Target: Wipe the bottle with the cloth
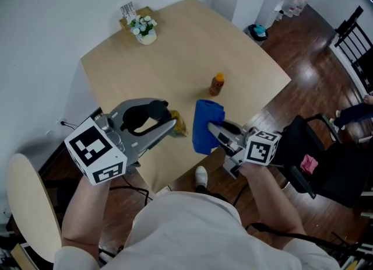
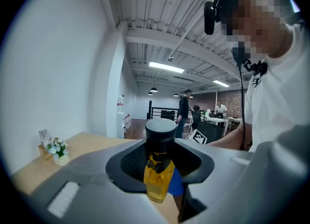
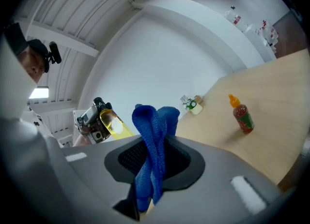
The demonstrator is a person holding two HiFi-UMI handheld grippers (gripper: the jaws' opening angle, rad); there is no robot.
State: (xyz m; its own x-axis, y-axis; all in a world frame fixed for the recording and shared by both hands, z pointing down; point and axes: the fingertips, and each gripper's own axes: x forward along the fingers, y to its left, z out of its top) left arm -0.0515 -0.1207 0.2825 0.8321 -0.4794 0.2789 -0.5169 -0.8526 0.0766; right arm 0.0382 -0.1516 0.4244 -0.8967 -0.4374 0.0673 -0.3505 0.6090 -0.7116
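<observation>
Pale wood fills the middle of the room: a table [image 1: 175,59] against a white wall, dark floorboards around it, a little pot of white flowers [image 1: 144,30] at its far corner and a small orange-capped sauce bottle [image 1: 217,84] standing near the right edge, well clear of the work. Both tools are held low over the near edge. The left gripper [image 1: 169,124] has its jaws closed on the bottle [image 2: 159,172], a clear yellow one with a black cap. It is clamped crosswise just below the cap, so the long axis runs across the jaws and the yellow body sticks out free on the side facing the other tool. The right gripper [image 1: 217,130] is pinched shut on the cloth [image 3: 152,145], a blue one bunched into a thick fold that rises past the jaw tips and hangs loose below them. The bottle lies directly to the cloth's left, at much the same height, with its exposed body pointing toward the fold. They look just apart, with a sliver of table between them, though the head view is too coarse to rule out a light touch. Judging by this, the right gripper is the one to close the gap, moving left and then stroking along the bottle's length, while the left holds steady or turns the bottle.
</observation>
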